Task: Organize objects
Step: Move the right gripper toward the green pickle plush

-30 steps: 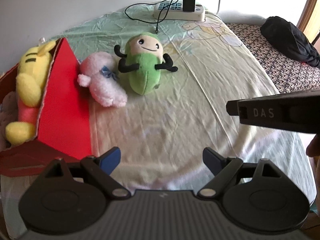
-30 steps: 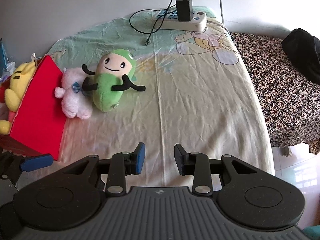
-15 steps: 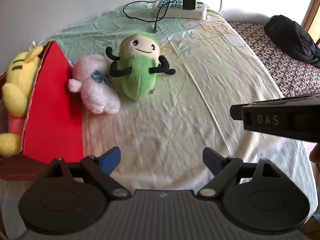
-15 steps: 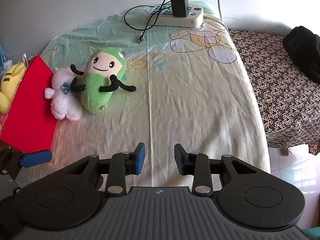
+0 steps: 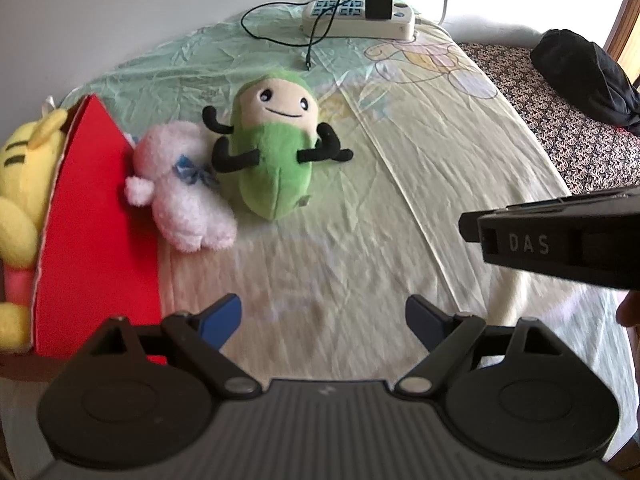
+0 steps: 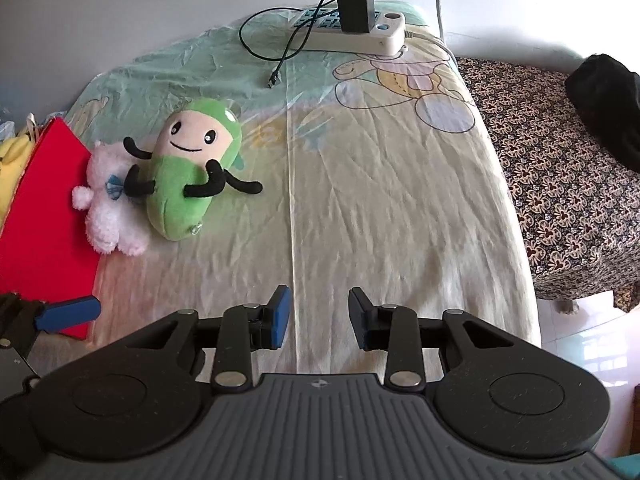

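A green smiling plush (image 5: 276, 152) with black arms lies on the bed sheet, and a pale pink plush (image 5: 180, 196) leans against its left side. Both rest by a red box (image 5: 96, 220) that holds a yellow plush (image 5: 24, 176). My left gripper (image 5: 324, 314) hovers open over bare sheet in front of the toys, with nothing between its blue pads. My right gripper (image 6: 318, 310) also stands open over the sheet, with a narrower gap and nothing in it. The right wrist view shows the green plush (image 6: 192, 172), the pink plush (image 6: 108, 208) and the red box (image 6: 44, 220) at the left.
A white power strip (image 6: 348, 28) with a black charger and cable lies at the far end of the bed by the wall. A patterned cover (image 6: 560, 180) with a black bundle (image 6: 608, 104) lies to the right. Floor tiles show beyond the bed's right edge.
Both grippers have drifted a little across the bed, so the toys and red box sit further left in each view. Neither pair of jaws has changed its gap.
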A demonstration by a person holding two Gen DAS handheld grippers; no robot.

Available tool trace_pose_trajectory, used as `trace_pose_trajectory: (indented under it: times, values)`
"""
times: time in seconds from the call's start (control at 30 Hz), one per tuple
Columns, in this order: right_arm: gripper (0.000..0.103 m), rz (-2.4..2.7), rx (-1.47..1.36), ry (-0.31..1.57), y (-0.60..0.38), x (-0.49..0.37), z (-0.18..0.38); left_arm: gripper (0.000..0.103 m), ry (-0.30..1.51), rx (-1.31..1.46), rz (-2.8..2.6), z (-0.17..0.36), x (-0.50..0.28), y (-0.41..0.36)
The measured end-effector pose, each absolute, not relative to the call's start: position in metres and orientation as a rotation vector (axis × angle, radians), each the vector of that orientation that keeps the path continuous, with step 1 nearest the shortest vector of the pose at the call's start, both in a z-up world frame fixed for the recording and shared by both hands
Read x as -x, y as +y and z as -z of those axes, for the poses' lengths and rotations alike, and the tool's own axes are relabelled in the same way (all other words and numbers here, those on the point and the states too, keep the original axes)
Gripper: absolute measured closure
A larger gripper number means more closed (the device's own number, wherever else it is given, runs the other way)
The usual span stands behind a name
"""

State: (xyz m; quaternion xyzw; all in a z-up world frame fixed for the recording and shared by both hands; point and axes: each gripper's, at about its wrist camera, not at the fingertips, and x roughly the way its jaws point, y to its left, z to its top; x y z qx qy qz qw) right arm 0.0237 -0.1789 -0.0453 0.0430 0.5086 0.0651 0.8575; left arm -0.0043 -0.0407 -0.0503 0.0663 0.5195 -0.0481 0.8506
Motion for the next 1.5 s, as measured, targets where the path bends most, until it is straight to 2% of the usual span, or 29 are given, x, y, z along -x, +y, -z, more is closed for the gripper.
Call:
trace_pose_trajectory:
  times: [1.5]
  values:
    - [0.068,-0.110,-0.092,1.117,-0.178,-0.042,0.058,0.016,1.071,-0.166,0.117,0.052,-0.018,-0.041]
